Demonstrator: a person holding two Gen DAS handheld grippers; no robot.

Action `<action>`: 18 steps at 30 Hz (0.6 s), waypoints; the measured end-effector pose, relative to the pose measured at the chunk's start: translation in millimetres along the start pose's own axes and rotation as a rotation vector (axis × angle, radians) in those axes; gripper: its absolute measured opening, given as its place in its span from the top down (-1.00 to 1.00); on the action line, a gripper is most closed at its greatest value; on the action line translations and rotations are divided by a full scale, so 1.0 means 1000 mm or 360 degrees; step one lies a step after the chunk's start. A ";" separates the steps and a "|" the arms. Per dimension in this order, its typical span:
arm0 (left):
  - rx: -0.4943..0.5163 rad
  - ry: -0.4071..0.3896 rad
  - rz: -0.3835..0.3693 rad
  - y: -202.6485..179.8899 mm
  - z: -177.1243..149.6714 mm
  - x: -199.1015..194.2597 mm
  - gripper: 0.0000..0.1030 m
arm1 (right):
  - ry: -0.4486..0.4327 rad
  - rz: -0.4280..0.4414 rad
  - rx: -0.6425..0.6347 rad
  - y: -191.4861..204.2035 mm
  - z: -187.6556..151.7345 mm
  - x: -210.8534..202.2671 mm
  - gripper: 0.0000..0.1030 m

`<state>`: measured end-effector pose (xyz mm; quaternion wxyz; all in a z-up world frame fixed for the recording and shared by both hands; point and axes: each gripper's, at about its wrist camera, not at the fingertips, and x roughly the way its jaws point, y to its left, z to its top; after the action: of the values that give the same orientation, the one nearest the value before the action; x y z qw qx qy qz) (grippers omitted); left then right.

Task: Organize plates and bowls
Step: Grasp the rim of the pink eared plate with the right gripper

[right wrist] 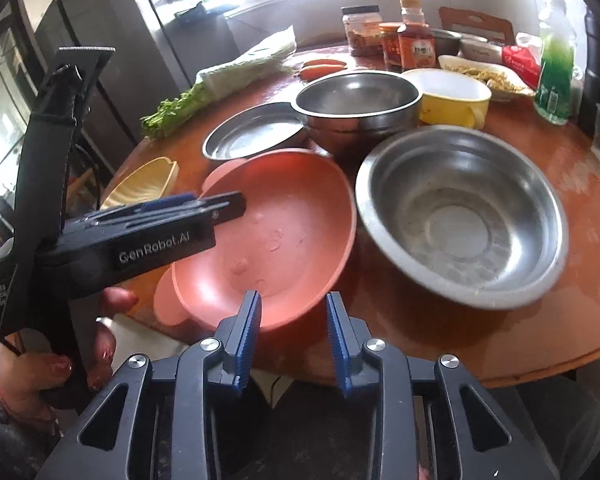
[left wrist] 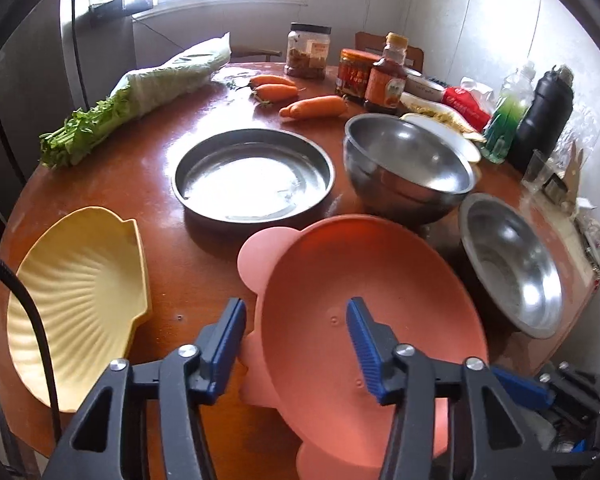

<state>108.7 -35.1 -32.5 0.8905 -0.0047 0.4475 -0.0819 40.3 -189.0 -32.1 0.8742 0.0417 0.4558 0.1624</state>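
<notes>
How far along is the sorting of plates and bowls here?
Nothing looks stacked yet. In hand: the left gripper straddles the rim of the pink plate, grip unconfirmed; the right gripper hovers at its near edge. Left: yellow shell plate, steel pan and two steel bowls sit separately.

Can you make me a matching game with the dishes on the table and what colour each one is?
Things:
1. shell-shaped plate
2. bear-eared plate
3. flat round pan
4. cup with a handle

Colours:
A. shiny silver metal
B. bright yellow outside, white inside
C. pale yellow with ridges
D. salmon pink

Pairs: 1-C, 2-D, 3-A, 4-B
</notes>
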 end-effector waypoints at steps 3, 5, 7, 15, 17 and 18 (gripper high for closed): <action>-0.0010 -0.0004 0.0000 0.003 -0.001 -0.001 0.18 | 0.0003 -0.0015 -0.0005 -0.002 0.004 0.003 0.42; -0.0028 -0.0004 -0.0012 0.006 -0.002 -0.003 0.19 | 0.0000 -0.0017 0.0000 -0.002 0.005 0.004 0.44; -0.0028 -0.0007 0.0002 0.007 -0.003 -0.004 0.19 | 0.0001 -0.0010 -0.0006 -0.001 0.005 0.005 0.44; -0.0104 -0.0052 -0.0030 0.020 -0.009 -0.028 0.18 | 0.0012 0.0053 -0.0015 0.006 0.007 -0.001 0.44; -0.0104 -0.0079 -0.0017 0.023 -0.008 -0.036 0.19 | 0.0000 0.0069 -0.0022 0.010 0.009 -0.004 0.44; -0.0112 -0.0092 -0.0019 0.025 -0.008 -0.040 0.19 | -0.0005 0.0071 -0.0028 0.012 0.010 -0.004 0.44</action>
<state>82.2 -4.0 -7.5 0.9018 -0.0412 0.4243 -0.0711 42.8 -178.2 -20.3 0.8714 0.0444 0.4519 0.1857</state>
